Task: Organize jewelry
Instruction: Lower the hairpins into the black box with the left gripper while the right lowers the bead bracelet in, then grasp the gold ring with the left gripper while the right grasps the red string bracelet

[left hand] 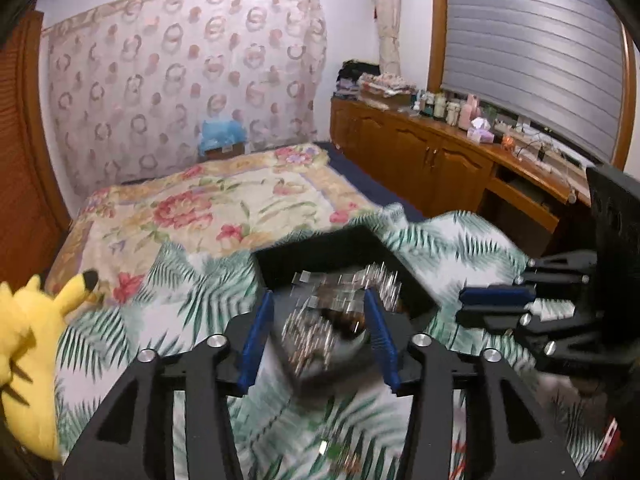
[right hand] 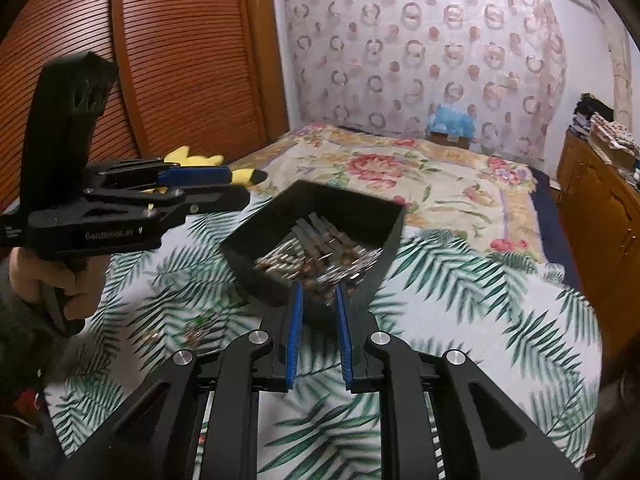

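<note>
As the left wrist sees it: black tray (left hand: 280, 258) sits mid-frame on the palm-print cover (left hand: 460, 240).
Jewelry (left hand: 344, 280): blurred silvery heap in the tray, just below centre.
Left gripper (left hand: 318, 300): jaws fairly wide, the blurred pieces between them unpressed.
As the right wrist sees it: right gripper (right hand: 318, 292) is lower centre, with its jaws narrow at the tray's near wall; whether they pinch it cannot be told.

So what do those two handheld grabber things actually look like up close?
Each is a black plastic frame of jointed struts with silver round bolts, ending in two fingers lined with ribbed blue pads. The left gripper carries small white lettering on its side and a trigger-style handle. The right gripper looks alike.
</note>
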Motion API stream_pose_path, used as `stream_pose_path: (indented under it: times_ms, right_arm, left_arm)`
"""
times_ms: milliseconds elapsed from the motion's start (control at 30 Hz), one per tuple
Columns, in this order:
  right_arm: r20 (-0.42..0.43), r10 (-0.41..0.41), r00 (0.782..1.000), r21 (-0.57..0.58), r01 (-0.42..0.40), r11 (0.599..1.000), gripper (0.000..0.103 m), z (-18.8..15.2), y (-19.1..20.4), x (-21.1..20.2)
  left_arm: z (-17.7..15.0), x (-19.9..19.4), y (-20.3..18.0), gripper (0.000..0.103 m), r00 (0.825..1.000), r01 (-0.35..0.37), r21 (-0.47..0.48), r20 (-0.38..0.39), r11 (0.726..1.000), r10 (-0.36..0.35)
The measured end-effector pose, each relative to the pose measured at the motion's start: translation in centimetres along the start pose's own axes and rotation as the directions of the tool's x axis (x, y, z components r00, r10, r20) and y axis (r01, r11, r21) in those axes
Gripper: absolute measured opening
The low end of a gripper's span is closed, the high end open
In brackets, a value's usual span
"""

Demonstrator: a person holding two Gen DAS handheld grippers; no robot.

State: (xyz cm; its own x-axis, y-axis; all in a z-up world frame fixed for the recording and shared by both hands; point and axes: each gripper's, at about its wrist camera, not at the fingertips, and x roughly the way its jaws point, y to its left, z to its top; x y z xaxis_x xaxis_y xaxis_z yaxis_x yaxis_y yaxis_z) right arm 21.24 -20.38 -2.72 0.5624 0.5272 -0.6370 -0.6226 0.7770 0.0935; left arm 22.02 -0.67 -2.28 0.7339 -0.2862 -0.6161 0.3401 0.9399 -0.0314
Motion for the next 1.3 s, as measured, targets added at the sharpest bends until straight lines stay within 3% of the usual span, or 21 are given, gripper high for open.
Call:
stream_pose_path:
  times_ms: [167,400,567,933,967,1100,1200,1300]
  right_arm:
    - [-0.051,0.04,0.998,-0.025,-0.041,0.999,0.031,-1.8,2.1,1.1]
    - [-0.131,0.06,0.99,-0.091,-0.072,0.993,0.031,-3.6,4.7,3.1]
    - [-0.187,0.063,0.98,-0.121,-0.087,0.989,0.031,-4.7,5.8,4.1]
    - [-0.212,0.023,0.977,-0.203,-0.067,0.977,0.031,-4.8,7.7,4.7]
    - [-0.21,0.017,0.978,-0.21,-0.062,0.976,0.029,-4.8,7.8,4.7]
    - [-0.202,-0.005,0.979,-0.225,-0.041,0.974,0.005,-4.8,7.8,4.8]
    - [-0.196,-0.018,0.98,-0.214,-0.024,0.977,0.003,-4.9,7.3,4.7]
    - [-0.183,-0.023,0.983,-0.19,-0.012,0.982,0.003,-4.9,6.5,4.3]
  left_arm:
    - [-4.0,-0.9,1.7,0.059,0.996,-0.042,-0.045,-0.074,0.998,0.039]
    - [-8.6,-1.9,3.1,0.068,0.983,-0.098,-0.075,-0.16,0.992,0.085]
    - [-10.1,-2.5,3.0,0.075,0.979,-0.1,-0.08,-0.186,0.992,0.084]
    - [-11.5,-2.8,2.0,0.076,0.976,-0.065,-0.075,-0.214,0.995,0.047]
    - [-11.5,-2.8,1.9,0.076,0.976,-0.064,-0.073,-0.214,0.995,0.047]
    - [-11.6,-2.7,1.3,0.076,0.975,-0.069,-0.051,-0.216,0.996,0.057]
    - [-11.7,-2.6,0.6,0.074,0.974,-0.082,-0.014,-0.214,0.997,0.077]
    - [-11.8,-2.7,0.2,0.061,0.974,-0.078,0.003,-0.215,0.997,0.077]
